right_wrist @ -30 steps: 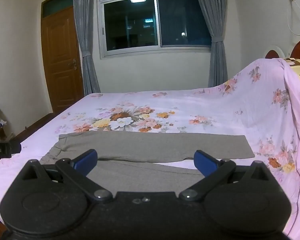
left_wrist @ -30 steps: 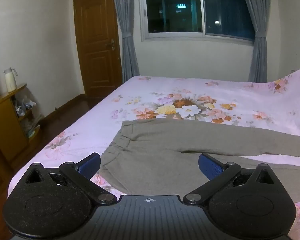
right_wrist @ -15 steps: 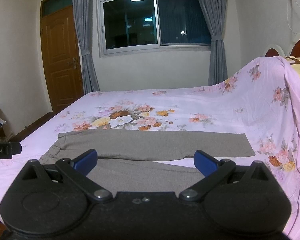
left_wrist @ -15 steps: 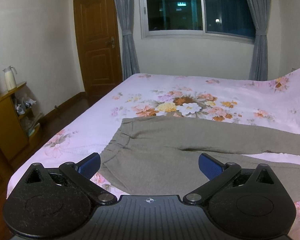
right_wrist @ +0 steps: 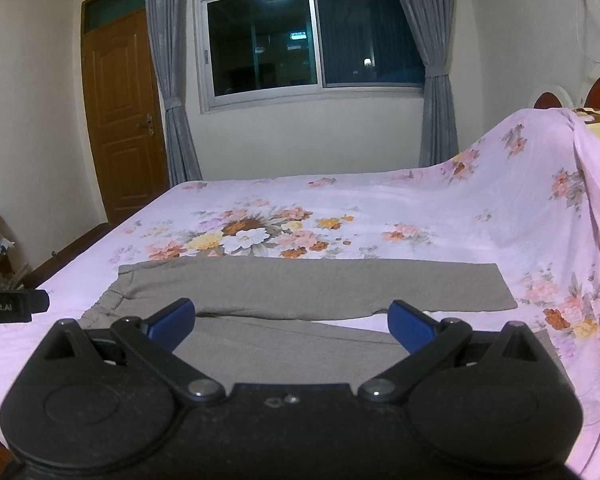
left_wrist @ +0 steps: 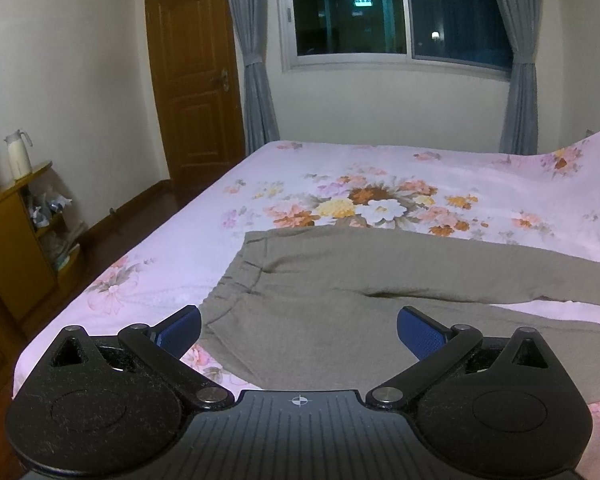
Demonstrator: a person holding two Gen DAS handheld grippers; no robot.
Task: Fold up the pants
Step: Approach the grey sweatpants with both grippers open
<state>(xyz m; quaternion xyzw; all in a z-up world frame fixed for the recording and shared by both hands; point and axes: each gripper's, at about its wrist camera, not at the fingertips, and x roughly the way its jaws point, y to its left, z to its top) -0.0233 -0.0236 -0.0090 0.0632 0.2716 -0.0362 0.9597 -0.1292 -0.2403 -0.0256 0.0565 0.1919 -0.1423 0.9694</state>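
left black two-finger gripper with blue pads [left_wrist: 299,334] is spread wide, nothing between the pads, hovering above the waist end of the grey-brown knit pants [left_wrist: 340,292]. right black two-finger gripper with blue pads [right_wrist: 291,326] is also spread wide and empty, above the near leg of the pants [right_wrist: 300,288]. the dark tip of the left gripper shows at the left edge of the right wrist view [right_wrist: 12,306].

pants lie flat on the pink floral bedsheet [left_wrist: 380,184], near the front edge of the bed. gathered waistband sits at the pants' left end, two legs run out to the right, slightly apart, with a thin wedge of sheet showing between them. far leg is straight with a square cuff; near leg is partly hidden behind the gripper bodies.

just beyond the pants is the big printed flower cluster on the sheet. right of the pants the sheet rises over a hump. left of the pants, off the bed, a yellow wooden cabinet [left_wrist: 8,248] with a white jug [left_wrist: 18,154] on top. further beyond the pants a brown wooden door [left_wrist: 194,80], grey curtains [left_wrist: 256,60] and a dark sliding window [left_wrist: 400,8].
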